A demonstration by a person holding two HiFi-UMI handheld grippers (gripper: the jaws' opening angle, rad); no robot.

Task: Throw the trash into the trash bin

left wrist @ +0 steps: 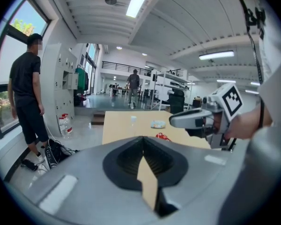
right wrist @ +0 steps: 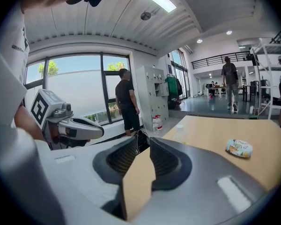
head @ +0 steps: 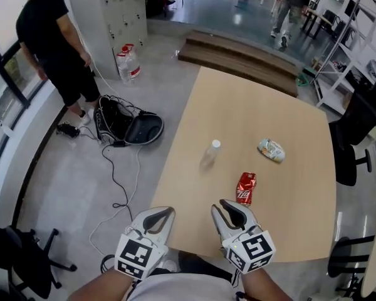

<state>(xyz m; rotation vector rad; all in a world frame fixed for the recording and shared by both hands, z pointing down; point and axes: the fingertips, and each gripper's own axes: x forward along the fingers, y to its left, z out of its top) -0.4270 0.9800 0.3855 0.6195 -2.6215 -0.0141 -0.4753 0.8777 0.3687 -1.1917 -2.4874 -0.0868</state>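
In the head view the near edge of the bench (head: 238, 105) is hidden behind the left tool (head: 168, 211) and the right tool (head: 220, 204). The arms (head: 100, 287) holding them are cut off by the bottom edge. The print on the red can (head: 245, 188) and on the snack packet (head: 271, 150) is too small to read. Whether the clear bottle (head: 210, 154) holds anything cannot be told. The top edge cuts through the standing person (head: 50, 36) at the head and takes the head of the walking person (head: 291, 5). A chair (head: 19, 259) is cut by the left edge. In the left gripper view the tool's own body hides all but a sliver of the red can.
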